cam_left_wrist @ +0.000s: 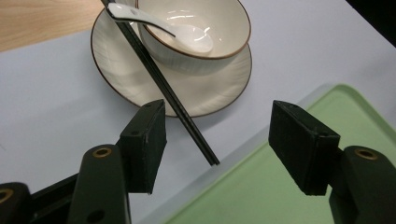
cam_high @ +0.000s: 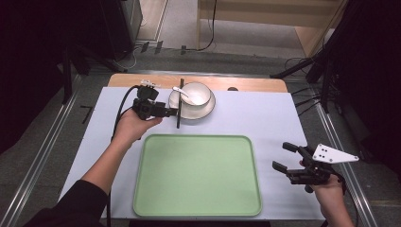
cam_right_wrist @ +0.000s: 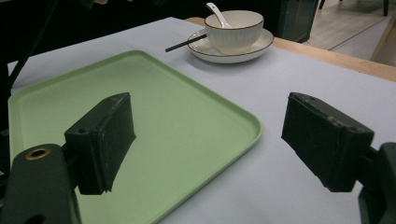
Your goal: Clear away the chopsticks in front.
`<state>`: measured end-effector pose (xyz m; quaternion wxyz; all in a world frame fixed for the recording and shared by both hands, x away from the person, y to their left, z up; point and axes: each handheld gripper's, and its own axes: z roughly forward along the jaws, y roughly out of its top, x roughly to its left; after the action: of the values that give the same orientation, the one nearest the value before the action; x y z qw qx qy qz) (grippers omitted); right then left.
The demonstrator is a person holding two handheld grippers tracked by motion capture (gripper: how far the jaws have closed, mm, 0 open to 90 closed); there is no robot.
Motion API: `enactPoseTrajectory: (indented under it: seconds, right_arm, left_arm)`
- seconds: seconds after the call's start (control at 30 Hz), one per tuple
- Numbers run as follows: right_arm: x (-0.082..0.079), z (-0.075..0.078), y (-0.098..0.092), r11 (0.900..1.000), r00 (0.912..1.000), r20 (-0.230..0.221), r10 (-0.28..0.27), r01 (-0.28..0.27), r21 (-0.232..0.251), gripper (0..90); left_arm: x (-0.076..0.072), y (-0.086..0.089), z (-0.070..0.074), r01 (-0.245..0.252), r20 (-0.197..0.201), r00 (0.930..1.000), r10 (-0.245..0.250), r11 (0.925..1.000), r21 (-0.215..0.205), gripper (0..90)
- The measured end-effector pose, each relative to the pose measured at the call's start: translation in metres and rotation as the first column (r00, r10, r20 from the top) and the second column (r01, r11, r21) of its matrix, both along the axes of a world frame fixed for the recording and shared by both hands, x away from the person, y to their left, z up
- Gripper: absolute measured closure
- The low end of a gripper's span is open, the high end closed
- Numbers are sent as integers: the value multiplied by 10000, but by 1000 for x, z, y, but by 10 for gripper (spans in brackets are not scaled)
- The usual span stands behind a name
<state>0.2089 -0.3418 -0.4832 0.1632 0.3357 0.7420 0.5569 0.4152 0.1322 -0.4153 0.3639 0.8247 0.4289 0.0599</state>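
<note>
Reaching in from the left of the high view, the left gripper (cam_high: 174,112) hovers at the near-left edge of the plate (cam_high: 208,109), its jaws spread apart with nothing pinched between them. In the left gripper view the lower end of the black chopsticks (cam_left_wrist: 161,81) lies between those two jaws (closer to the one on the left of that view), and neither pad touches them. The chopsticks rest slanted across the plate's rim (cam_left_wrist: 116,79), the upper part propped on the plate and the lower tip down on the pale tablecloth (cam_high: 265,118) just short of the tray. A cream bowl (cam_high: 196,93) with a dark rim stands on the plate, and a white spoon (cam_high: 181,91) lies in the bowl, handle sticking out over its left edge. Nearer the person, in the middle of the table, sits the green tray (cam_high: 197,175), flat and bare, its far edge close to the plate but apart from it. Far to the right, well apart from the plate, the right gripper (cam_high: 283,156) is held just off the tray's right edge above the cloth, jaws wide apart and holding nothing; its own view looks across the tray (cam_right_wrist: 154,116) toward the bowl (cam_right_wrist: 234,29).
</note>
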Motion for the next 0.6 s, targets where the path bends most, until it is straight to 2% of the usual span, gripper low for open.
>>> enactPoseTrajectory:
  seconds: [0.13,0.27,0.4,0.43,0.53,0.6]
  right_arm:
    - [0,1,1,10000,10000,36,54,-54,9,173]
    - [0,1,0,10000,9999,66,76,-76,31,174]
    - [0,1,-1,10000,10000,48,47,-47,69,173]
    - [0,1,-1,10000,10000,47,43,-44,75,174]
    - [0,1,-1,9999,9999,85,61,-62,95,173]
    - [0,1,-1,9999,9999,74,76,-77,126,173]
  left_arm:
    - [14,-11,-7,-208,-53,9998,211,9984,528,372]
    - [30,-20,-19,-637,-124,9978,657,9909,1187,378]
    - [41,-24,-28,-1139,-368,9923,1180,9887,978,415]
    - [44,-26,-31,-1297,-493,9896,1351,9866,993,423]
    - [50,-29,-38,-1410,-550,9873,1488,9820,1255,471]
    - [53,-31,-41,-1575,-640,9840,1660,9802,1204,503]
